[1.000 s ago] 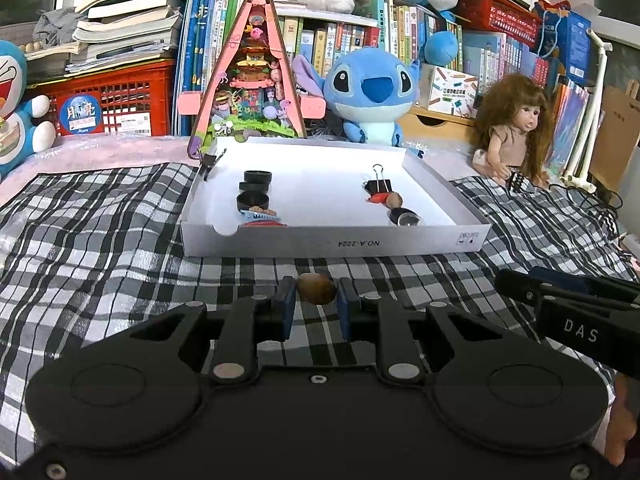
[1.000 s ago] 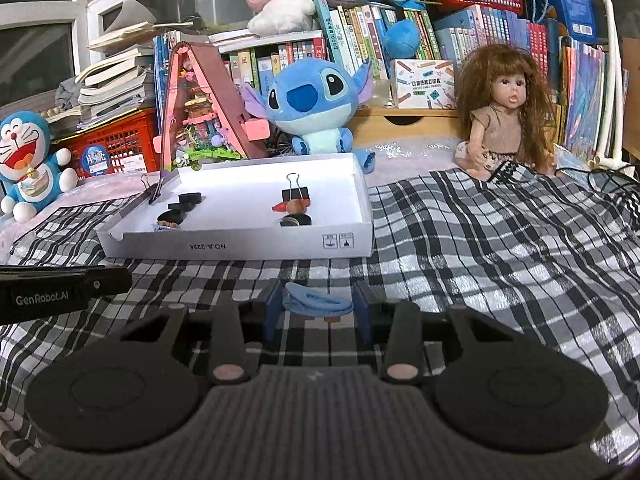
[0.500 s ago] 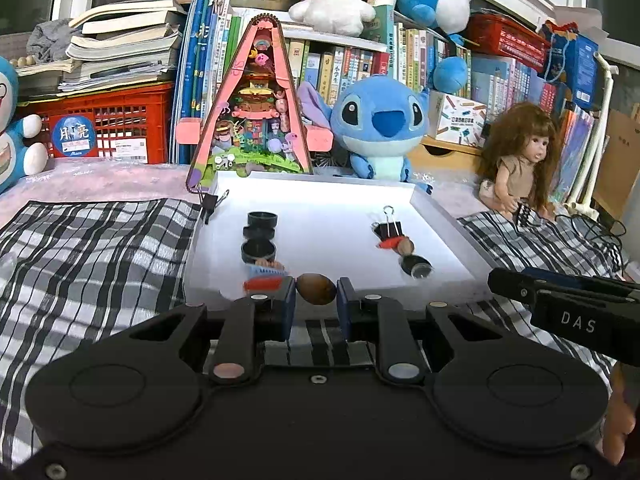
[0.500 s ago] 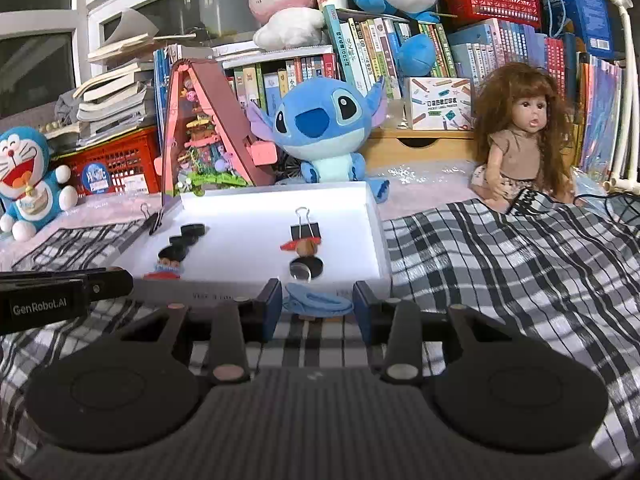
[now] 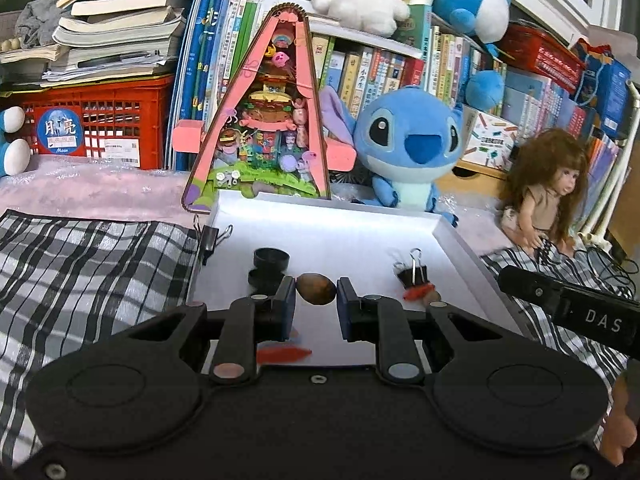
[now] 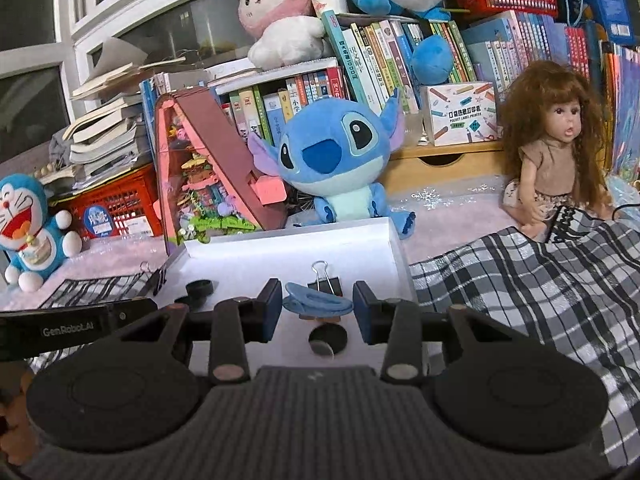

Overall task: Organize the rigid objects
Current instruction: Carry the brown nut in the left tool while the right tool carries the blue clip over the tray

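My left gripper (image 5: 316,294) is shut on a small brown nut-like object (image 5: 316,289) and hangs over the white shallow box (image 5: 360,220). In the box lie black caps (image 5: 271,258), a black binder clip (image 5: 414,272), and a red piece (image 5: 284,354). My right gripper (image 6: 318,306) is shut on a flat blue plastic piece (image 6: 318,303), held above the same white box (image 6: 288,240). Under it sit a black binder clip (image 6: 325,282), a black round cap (image 6: 327,340) and another black cap (image 6: 199,288).
A blue plush (image 5: 412,144), a pink triangular toy house (image 5: 276,120), a doll (image 5: 548,196), a red crate (image 5: 92,116) and shelves of books stand behind the box. A loose binder clip (image 5: 210,236) grips the box's left corner. Plaid cloth (image 6: 540,280) covers the surface.
Both grippers have moved forward and slightly up, from over the plaid cloth to above the white box. Each still holds its object.
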`<state>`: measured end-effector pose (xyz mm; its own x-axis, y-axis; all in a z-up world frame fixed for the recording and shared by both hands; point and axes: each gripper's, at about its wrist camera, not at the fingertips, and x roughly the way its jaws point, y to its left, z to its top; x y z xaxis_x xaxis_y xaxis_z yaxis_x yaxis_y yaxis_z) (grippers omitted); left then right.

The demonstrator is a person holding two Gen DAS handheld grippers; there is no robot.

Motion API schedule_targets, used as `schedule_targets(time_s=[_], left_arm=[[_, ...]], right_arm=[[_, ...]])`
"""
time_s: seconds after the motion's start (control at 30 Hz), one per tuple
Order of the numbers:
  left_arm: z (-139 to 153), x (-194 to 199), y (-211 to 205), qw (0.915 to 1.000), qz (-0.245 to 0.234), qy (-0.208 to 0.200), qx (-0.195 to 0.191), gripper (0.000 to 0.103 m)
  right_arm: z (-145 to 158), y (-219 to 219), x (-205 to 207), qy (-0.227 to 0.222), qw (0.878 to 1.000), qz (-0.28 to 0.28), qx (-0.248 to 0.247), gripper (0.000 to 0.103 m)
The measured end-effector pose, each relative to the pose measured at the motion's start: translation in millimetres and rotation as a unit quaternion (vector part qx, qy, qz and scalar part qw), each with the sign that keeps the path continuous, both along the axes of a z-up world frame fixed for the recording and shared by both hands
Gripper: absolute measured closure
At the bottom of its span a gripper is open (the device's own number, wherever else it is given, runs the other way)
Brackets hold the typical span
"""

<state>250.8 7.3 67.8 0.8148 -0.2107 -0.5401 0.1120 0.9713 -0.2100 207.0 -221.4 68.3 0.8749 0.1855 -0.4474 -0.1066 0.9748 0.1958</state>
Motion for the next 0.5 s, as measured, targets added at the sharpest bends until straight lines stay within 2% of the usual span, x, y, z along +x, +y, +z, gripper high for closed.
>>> schedule_targets(time_s=[0.17,0.5], left_arm=[[3,34,5,0.9994,0.007,0.027,-0.017,0.083],[2,80,7,0.9989,0.032,0.036,-0.002,0.083]], right_arm=[[2,-1,25,0.025,1.000,0.001,0.015,0.060],[5,-2,75,0.053,0.998,0.000,0.019,0.060]])
